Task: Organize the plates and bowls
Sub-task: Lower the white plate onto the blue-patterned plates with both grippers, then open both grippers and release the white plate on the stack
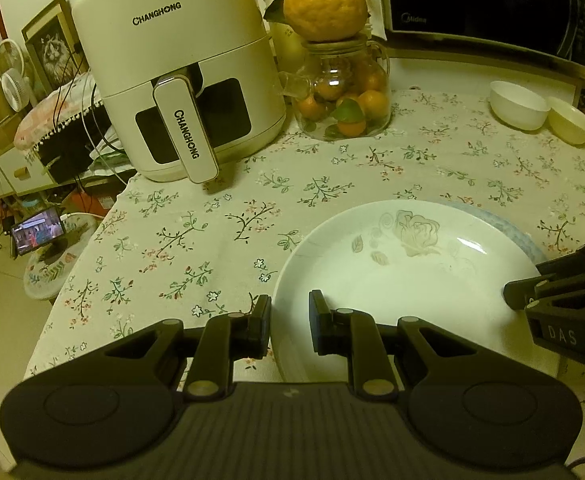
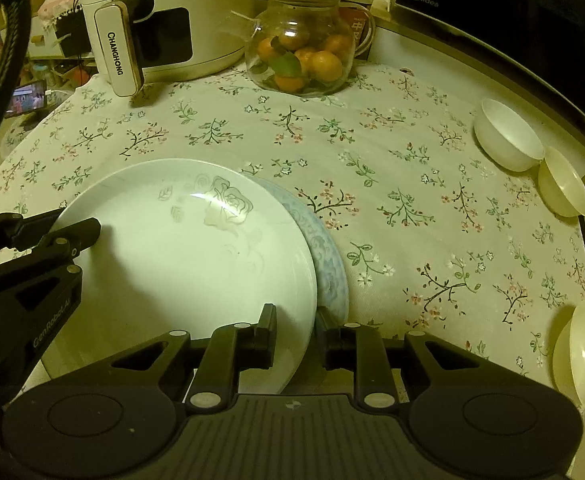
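Note:
A white plate [image 1: 404, 280] [image 2: 180, 248] with a grey rose print lies shifted to the left on top of a blue patterned plate [image 1: 520, 232] [image 2: 328, 256] on the floral tablecloth. My left gripper [image 1: 290, 326] [image 2: 78, 220] is shut on the white plate's left rim, one finger inside and one outside. On the opposite rim my right gripper [image 2: 296, 330] [image 1: 524, 282] is shut the same way, its outer finger partly hidden behind the rim. A white bowl [image 1: 518, 106] [image 2: 508, 136] and a cream bowl [image 1: 572, 120] [image 2: 564, 188] stand at the far right. Another cream bowl [image 2: 582, 356] sits at the near right edge.
A white air fryer [image 1: 180, 80] stands at the back left with its handle jutting out. Beside it is a glass jar of oranges [image 1: 344, 96] with a big citrus fruit [image 1: 324, 4] on top. A microwave [image 1: 484, 0] fills the back right. The table edge [image 1: 88, 248] drops off at the left.

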Available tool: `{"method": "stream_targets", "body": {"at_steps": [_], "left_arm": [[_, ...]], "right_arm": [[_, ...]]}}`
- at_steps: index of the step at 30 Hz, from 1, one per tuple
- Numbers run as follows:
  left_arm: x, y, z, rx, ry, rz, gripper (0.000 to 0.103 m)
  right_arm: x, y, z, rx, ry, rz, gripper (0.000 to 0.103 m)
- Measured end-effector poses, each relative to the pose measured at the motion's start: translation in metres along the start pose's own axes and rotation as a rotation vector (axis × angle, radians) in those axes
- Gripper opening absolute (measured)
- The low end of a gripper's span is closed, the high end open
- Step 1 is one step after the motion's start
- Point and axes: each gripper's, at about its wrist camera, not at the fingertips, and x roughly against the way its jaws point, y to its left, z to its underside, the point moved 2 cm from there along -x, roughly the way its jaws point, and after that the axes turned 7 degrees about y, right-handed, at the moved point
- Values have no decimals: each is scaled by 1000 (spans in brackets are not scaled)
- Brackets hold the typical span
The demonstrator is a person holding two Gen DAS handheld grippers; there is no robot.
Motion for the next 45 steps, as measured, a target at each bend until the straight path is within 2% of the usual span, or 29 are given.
{"method": "stream_targets", "body": {"at_steps": [6,38,40,45], "left_arm": [[0,1,0,2,1,4,17],[-2,-2,0,-15,4,11,22],[-3,-4,0,-26,0,7,22],[-4,-8,0,-53,-14,-15,19]], "right_arm": [[0,3,1,29,3,-4,27],[5,-6,-1,30,36,-68,28],[5,-10,-3,6,45,-100,33],[5,-25,-7,-99,69,-186,34]]}}
